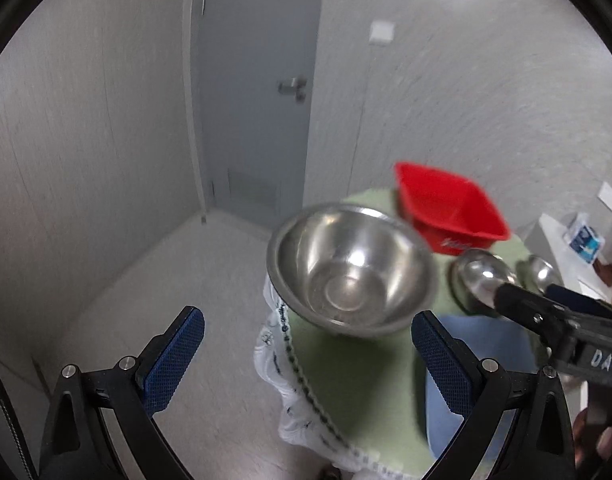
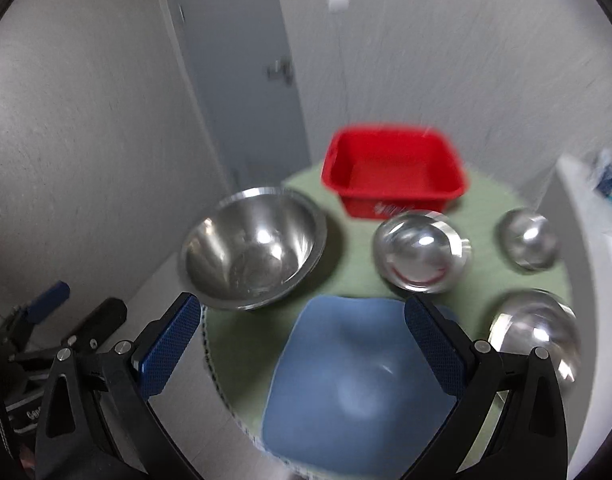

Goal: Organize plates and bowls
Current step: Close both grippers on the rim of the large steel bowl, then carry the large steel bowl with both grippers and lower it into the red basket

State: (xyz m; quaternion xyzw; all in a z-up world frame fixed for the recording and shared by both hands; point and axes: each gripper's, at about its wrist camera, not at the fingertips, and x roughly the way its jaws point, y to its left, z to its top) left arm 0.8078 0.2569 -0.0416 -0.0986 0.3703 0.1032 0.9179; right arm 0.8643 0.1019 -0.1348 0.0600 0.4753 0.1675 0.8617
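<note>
Both claws stand wide open and hold nothing. The left claw point(image 1: 308, 364) hangs above the counter's point(image 1: 358, 384) left edge, its blue pads apart on either side of the big bowl point(image 1: 352, 270), which sits upright near that edge. The right claw point(image 2: 302, 350) is over the blue plate point(image 2: 358, 396), a square one lying at the near edge of the round, green-covered counter.

In the right wrist view, the big bowl point(image 2: 254, 254) is left of the plate. A red tub point(image 2: 394, 176) stands at the far side. 3 smaller steel bowls lie upside down: 1 just in front of the tub point(image 2: 422, 254), 1 at the far right point(image 2: 528, 240), and 1 at the near right point(image 2: 534, 328), partly behind the claw's right finger.

In the left wrist view, the right claw's black body point(image 1: 562, 320) reaches in from the right, in front of the overturned bowl by the tub point(image 1: 482, 276).

A grey door point(image 1: 254, 92) stands in the corner behind.
</note>
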